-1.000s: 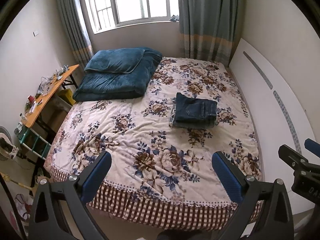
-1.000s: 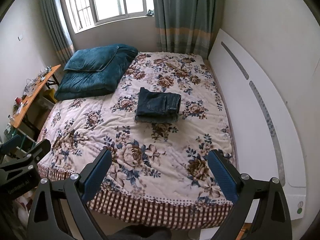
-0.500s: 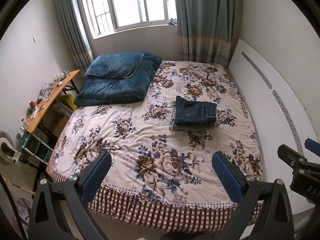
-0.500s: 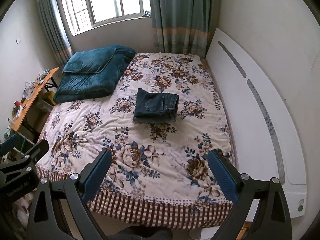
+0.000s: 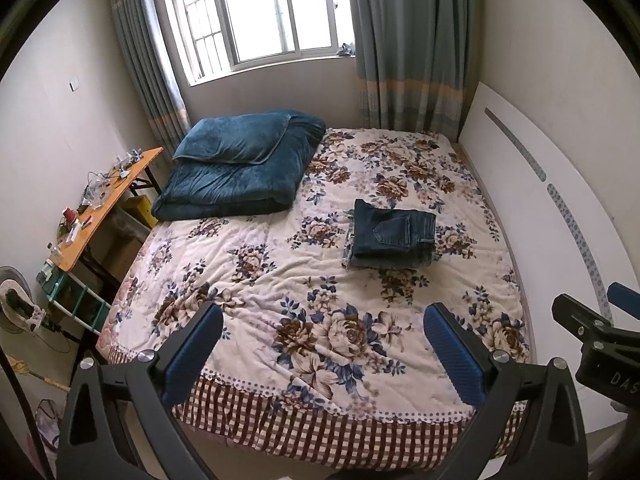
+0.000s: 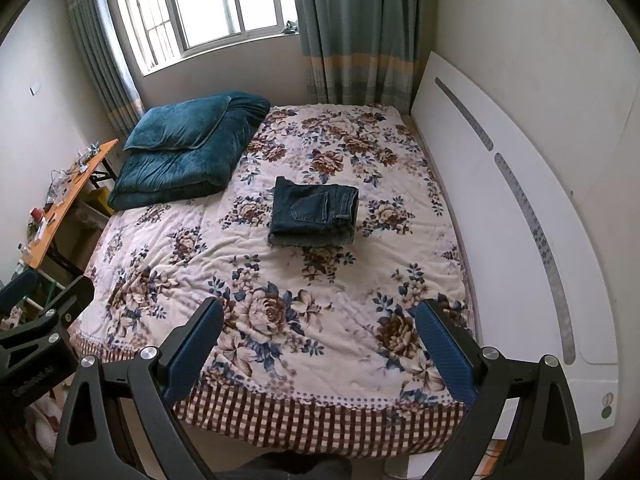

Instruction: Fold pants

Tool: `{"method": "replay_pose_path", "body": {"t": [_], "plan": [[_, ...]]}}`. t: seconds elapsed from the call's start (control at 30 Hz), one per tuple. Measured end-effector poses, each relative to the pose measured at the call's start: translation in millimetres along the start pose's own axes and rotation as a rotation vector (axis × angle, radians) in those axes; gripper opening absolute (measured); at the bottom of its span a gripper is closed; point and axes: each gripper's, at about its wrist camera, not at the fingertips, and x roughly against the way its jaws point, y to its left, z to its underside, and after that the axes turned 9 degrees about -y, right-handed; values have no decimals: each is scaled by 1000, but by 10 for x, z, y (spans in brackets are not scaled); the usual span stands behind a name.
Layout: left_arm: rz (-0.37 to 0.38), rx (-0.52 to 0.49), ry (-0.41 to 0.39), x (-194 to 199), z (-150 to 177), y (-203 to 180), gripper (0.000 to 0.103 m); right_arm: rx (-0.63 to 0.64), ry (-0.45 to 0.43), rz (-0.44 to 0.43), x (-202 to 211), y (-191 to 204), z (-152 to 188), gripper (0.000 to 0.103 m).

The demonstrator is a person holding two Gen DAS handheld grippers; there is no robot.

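Observation:
Dark blue jeans lie folded into a compact rectangle on the floral bedspread, right of the bed's middle. My left gripper is open and holds nothing, well back from the pants over the foot of the bed. The right gripper is open too, with nothing between its blue pads, and it hangs equally far from the jeans. In the left wrist view the right gripper shows as a black part at the right edge.
A folded teal duvet with a pillow fills the bed's far left corner. An orange side table with small clutter stands left of the bed. A white headboard runs along the right side.
Both grippers have pulled back and risen a little, so the bed and the folded jeans look farther away. The jeans have not moved and both jaws stayed open.

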Motion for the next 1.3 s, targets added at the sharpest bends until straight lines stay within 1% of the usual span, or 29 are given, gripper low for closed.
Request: {"method": "replay_pose_path", "body": {"t": [0.6, 1.2, 1.3], "plan": [[-2, -4, -4, 3, 6, -5, 103, -3, 9, 5, 4, -6, 110, 99], [7, -6, -4, -11, 14, 1, 103, 0, 7, 2, -18, 18, 74, 99], [-3, -7, -15, -2, 23, -5, 103, 1, 7, 2, -23, 31, 61, 99]]}}
